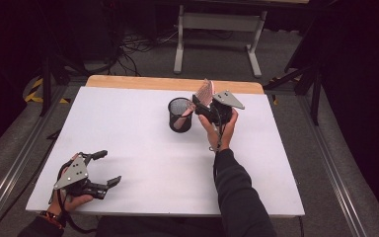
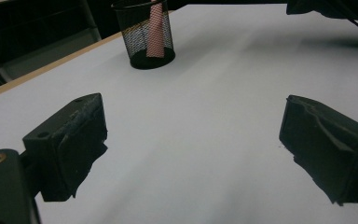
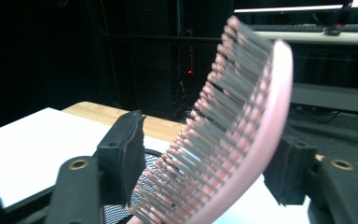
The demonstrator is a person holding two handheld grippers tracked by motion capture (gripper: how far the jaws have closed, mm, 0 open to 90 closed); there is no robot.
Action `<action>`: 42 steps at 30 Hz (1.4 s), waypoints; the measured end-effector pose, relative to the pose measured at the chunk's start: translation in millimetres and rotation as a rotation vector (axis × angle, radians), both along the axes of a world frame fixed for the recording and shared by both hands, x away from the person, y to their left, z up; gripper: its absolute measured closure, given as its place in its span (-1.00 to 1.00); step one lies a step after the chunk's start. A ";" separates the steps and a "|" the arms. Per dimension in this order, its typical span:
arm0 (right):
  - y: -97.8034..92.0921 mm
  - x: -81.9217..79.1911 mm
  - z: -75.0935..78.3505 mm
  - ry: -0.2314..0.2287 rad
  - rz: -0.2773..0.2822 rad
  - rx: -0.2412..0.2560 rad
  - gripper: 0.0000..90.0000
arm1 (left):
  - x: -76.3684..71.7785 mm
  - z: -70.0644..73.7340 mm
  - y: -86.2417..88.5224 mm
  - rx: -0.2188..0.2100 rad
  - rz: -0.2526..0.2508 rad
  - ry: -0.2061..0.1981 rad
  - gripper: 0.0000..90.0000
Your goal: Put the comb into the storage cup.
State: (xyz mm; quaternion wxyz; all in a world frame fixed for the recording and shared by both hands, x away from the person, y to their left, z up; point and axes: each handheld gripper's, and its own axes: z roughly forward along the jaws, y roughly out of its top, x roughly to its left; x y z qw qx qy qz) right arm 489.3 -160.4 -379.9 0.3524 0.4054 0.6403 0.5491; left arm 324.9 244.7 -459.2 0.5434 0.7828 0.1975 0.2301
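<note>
The white table (image 1: 143, 148) carries the work; a strip of its wooden top shows along the far edge.

My right arm, in a dark sleeve (image 1: 237, 192), reaches from the near edge toward the far edge, right of centre. My right gripper (image 1: 203, 104) hangs above the surface near the far edge, just right of the cup, with its grey plate on top. In the right gripper view its jaws stand either side of the pink hairbrush (image 3: 233, 140), close against it. The brush head lies between them, back toward the right jaw, bristles toward the left jaw. I cannot tell from the pictures how firmly the pads press on it.

My left gripper (image 1: 103, 168) rests near the near left corner of the surface, held in my left hand (image 1: 66, 200). Its jaws are spread wide and hold nothing; in the left gripper view bare white surface lies between them.

The black mesh cup (image 1: 180, 114) stands upright on the surface near the far edge, roughly mid-width. In the left gripper view it stands well apart from my left jaws.

The hairbrush is tilted: its pink handle end (image 2: 155, 32) sits inside the cup, leaning against the wall, and its bristled head (image 1: 205, 92) rises above the rim toward the far edge.
</note>
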 end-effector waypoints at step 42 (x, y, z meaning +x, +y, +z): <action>-5.9 -24.5 35.6 -0.125 0.008 -0.126 -0.40 | 0.0 0.2 -1.3 0.010 -0.002 0.003 -0.83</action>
